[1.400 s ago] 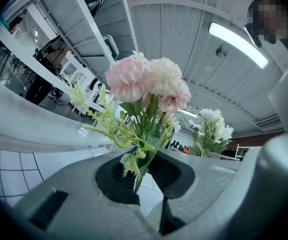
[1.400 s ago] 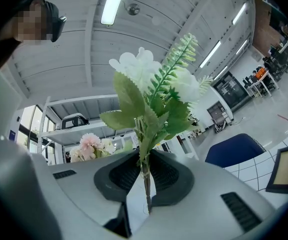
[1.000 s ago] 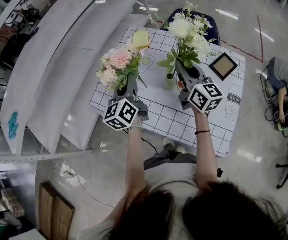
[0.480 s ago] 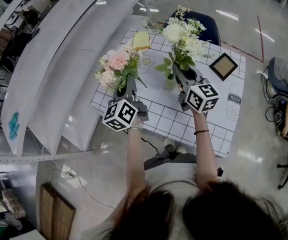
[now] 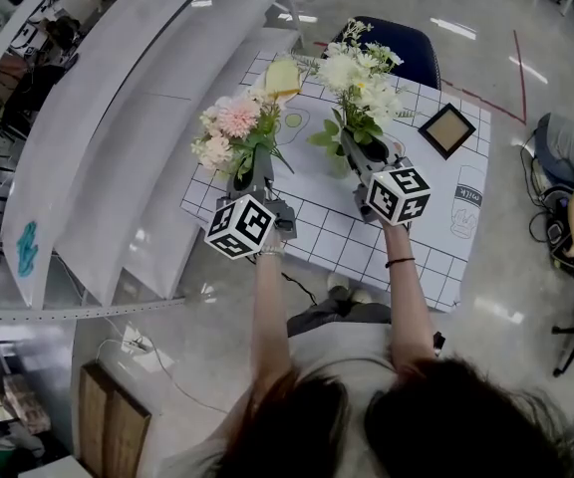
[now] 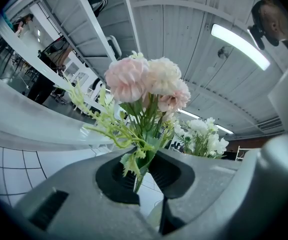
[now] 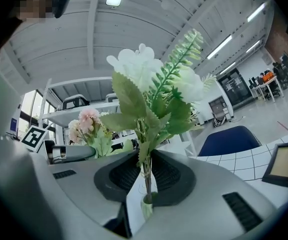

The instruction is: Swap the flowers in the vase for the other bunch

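Both grippers are being clenched on flowers: the left gripper (image 6: 144, 174) is being closed on the green stems of the pink and cream fabric flower bunch (image 6: 144, 81), and the right gripper (image 7: 145, 176) on the thin stem of the white fabric flower bunch with green fern leaves (image 7: 151, 76). Directly under the right gripper's jaws, the small clear glass vase (image 7: 146, 209) is being met by the white bunch's stem end, which is standing at or just inside its mouth; how deep it is sitting cannot be told. The pink bunch is being carried upright to the left of the vase, apart from it and clear of its mouth. The vase is being borne by the white grid-lined tabletop (image 5: 317, 225), with a black-framed square picture (image 5: 445, 130) lying to the vase's right, a pale yellow block (image 5: 280, 78) beyond the vase on its left, and a dark blue chair seat (image 5: 414, 56) beyond the vase, past the table edge.

The step in hand is being judged as the seating of the white bunch in the vase, the pink bunch being already out. A straight, upright lowering of the stem through the narrow mouth is being called for next, without the light vase being tipped, and only then a release by the right jaws. After that, the pink bunch is probably being left to be laid on the tabletop beside the vase.
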